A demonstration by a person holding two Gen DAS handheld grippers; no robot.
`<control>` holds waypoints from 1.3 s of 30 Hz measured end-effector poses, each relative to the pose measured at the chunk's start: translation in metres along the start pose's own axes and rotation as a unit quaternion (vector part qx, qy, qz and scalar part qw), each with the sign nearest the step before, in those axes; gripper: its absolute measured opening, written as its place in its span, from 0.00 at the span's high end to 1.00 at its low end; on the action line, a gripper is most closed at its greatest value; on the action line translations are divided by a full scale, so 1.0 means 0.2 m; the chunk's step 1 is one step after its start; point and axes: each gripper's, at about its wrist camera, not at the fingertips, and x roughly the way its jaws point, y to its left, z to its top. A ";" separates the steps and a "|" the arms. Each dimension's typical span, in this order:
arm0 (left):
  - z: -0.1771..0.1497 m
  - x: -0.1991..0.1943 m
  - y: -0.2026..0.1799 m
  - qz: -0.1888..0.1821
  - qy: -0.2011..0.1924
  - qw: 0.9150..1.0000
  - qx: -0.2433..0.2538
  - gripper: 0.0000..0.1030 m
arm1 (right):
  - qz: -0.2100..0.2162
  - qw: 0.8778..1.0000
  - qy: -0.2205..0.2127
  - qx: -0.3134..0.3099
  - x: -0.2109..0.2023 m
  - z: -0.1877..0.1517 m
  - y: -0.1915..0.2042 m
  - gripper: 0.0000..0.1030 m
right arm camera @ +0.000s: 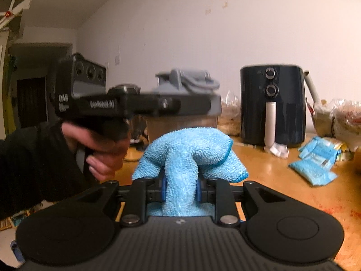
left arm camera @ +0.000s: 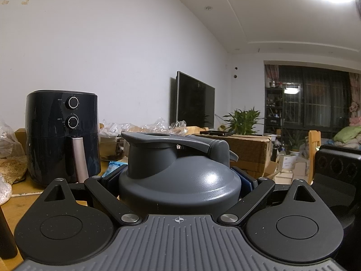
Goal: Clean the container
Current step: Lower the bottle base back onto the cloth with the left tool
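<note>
A dark grey container (left arm camera: 180,180) with a flip-cap lid (left arm camera: 167,142) stands upright between the blue pads of my left gripper (left arm camera: 180,181), which is shut on its sides. In the right wrist view the same container (right arm camera: 187,85) shows blurred, held in the left gripper (right arm camera: 178,106) by a person's hand (right arm camera: 103,149) in a dark sleeve. My right gripper (right arm camera: 180,189) is shut on a fluffy light blue cloth (right arm camera: 187,153), which bulges over the fingers, just below and in front of the container.
A black air fryer (right arm camera: 273,103) stands on the wooden table (right arm camera: 270,180) by the wall. Blue packets (right arm camera: 315,160) lie to its right, with plastic bags (right arm camera: 343,117) behind. A cardboard box (left arm camera: 248,149), a television (left arm camera: 194,101) and a plant (left arm camera: 243,119) lie beyond.
</note>
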 end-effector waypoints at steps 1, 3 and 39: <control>0.00 0.00 0.00 0.000 0.000 1.000 0.000 0.08 | -0.001 1.000 -0.003 0.001 0.00 0.01 0.00 0.81; 0.00 0.00 0.00 0.000 0.000 1.000 0.000 0.08 | -0.002 1.000 -0.015 -0.002 -0.02 0.02 0.01 0.81; 0.02 0.01 -0.01 0.007 0.000 1.000 0.001 0.08 | -0.010 0.998 -0.051 0.022 -0.04 0.06 0.02 0.83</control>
